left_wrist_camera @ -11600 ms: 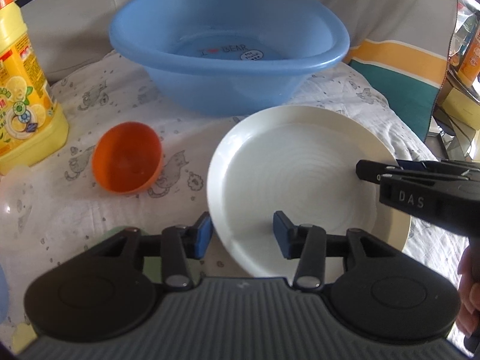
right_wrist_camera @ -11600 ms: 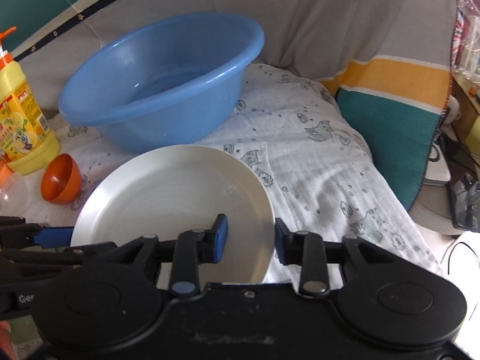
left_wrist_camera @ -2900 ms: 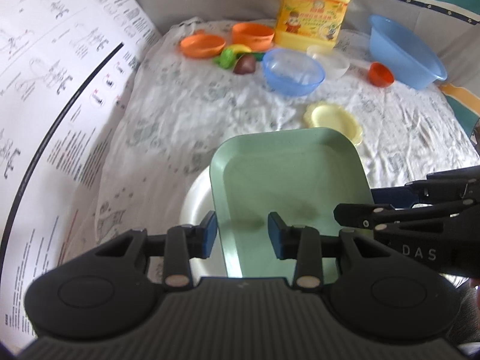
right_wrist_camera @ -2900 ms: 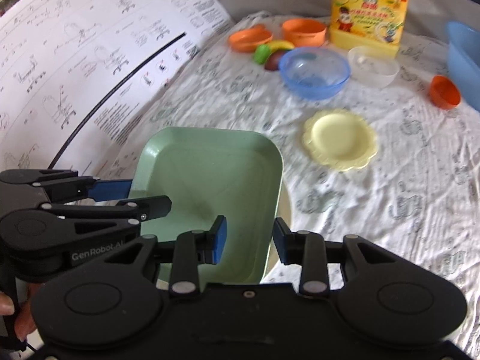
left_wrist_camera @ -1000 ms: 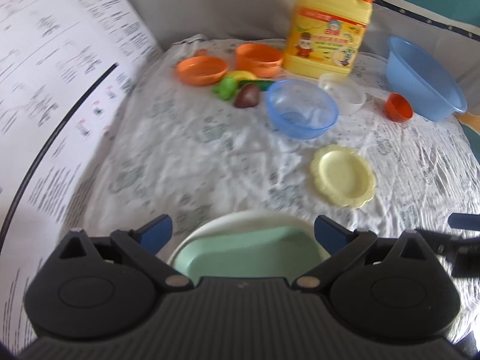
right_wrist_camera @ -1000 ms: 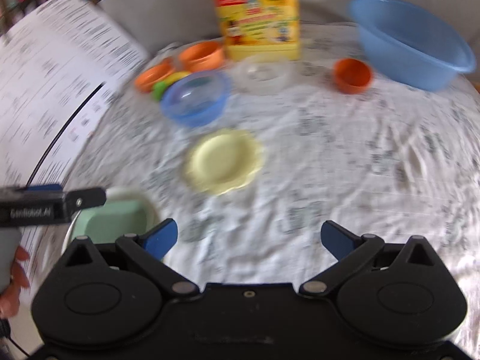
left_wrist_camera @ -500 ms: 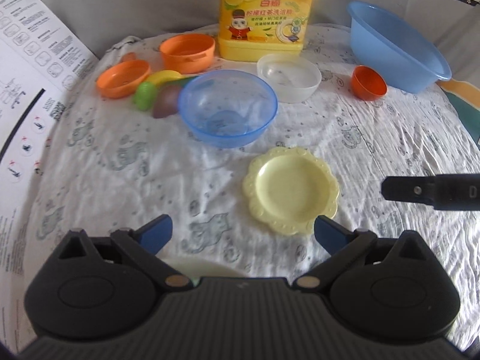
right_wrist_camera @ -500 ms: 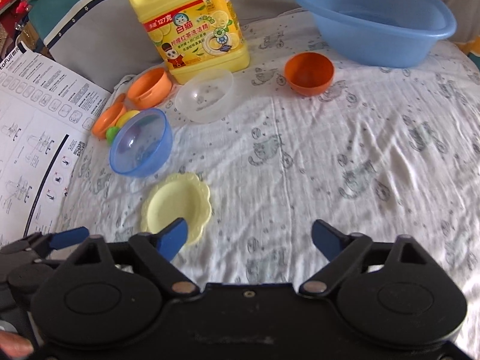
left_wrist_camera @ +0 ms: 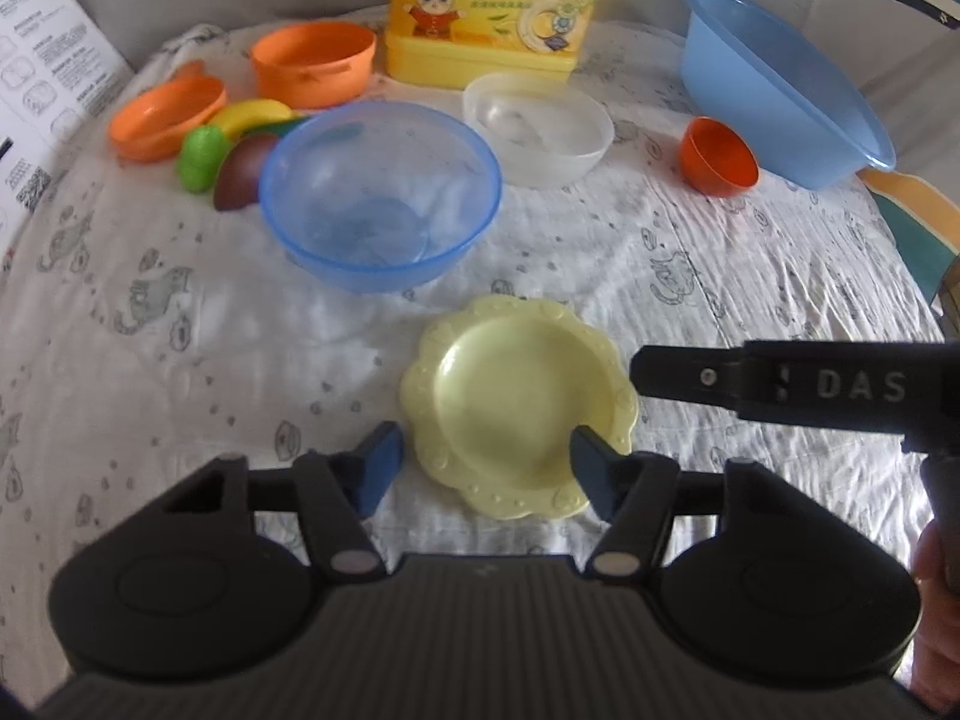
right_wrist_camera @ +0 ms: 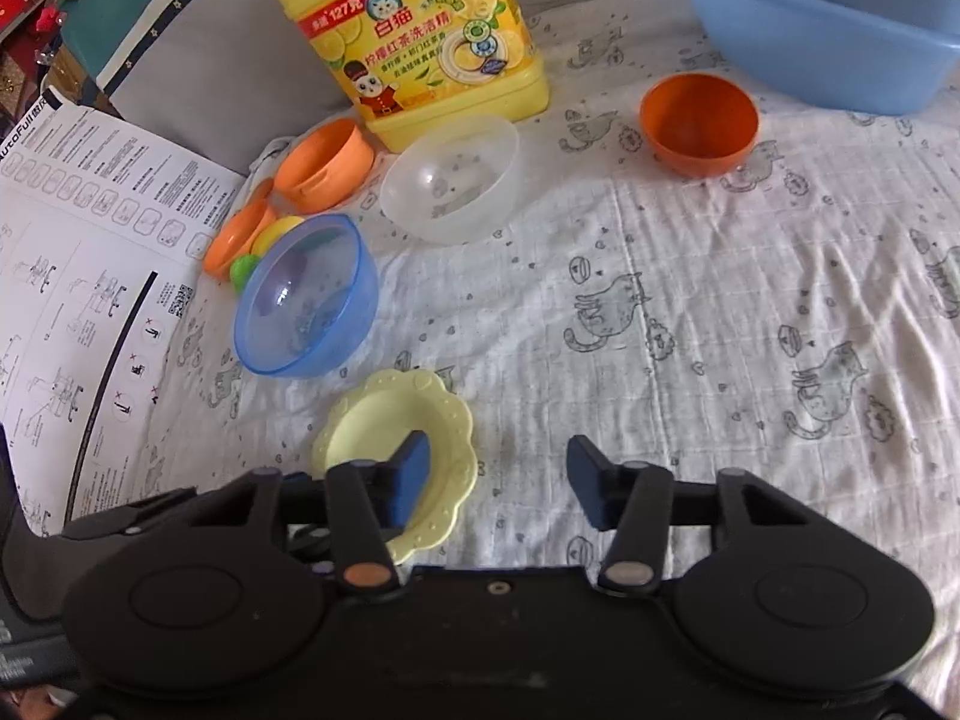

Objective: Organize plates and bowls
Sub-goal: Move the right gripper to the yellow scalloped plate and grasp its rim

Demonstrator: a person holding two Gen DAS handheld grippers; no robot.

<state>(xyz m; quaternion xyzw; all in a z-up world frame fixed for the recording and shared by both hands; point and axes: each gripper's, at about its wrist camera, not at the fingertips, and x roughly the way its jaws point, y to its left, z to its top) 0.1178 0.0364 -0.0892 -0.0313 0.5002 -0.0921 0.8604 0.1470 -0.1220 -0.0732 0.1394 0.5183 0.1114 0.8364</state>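
A small yellow scalloped plate (left_wrist_camera: 510,390) lies flat on the printed cloth, just in front of both grippers. My left gripper (left_wrist_camera: 485,465) hovers at its near edge with jaws closing; the near left part of the plate is between the pads, which do not press on it. My right gripper (right_wrist_camera: 499,471) comes from the plate's right side, jaws also closing. Its left finger hangs over the plate (right_wrist_camera: 372,420) and its right finger over bare cloth, so the right rim lies between them. One of its fingers (left_wrist_camera: 690,375) shows at the plate's right rim.
Behind the plate stand a clear blue bowl (left_wrist_camera: 381,204), a clear white bowl (left_wrist_camera: 540,129) and a small orange bowl (left_wrist_camera: 717,159). Farther back are a blue basin (left_wrist_camera: 780,90), a yellow detergent jug (left_wrist_camera: 498,12), two orange bowls (left_wrist_camera: 312,63) and toy fruit (left_wrist_camera: 204,156). A printed sheet (right_wrist_camera: 90,240) lies left.
Both grippers have moved forward and down to the yellow plate, and their jaws have narrowed from wide open. The green tray and white plate have dropped out of view.
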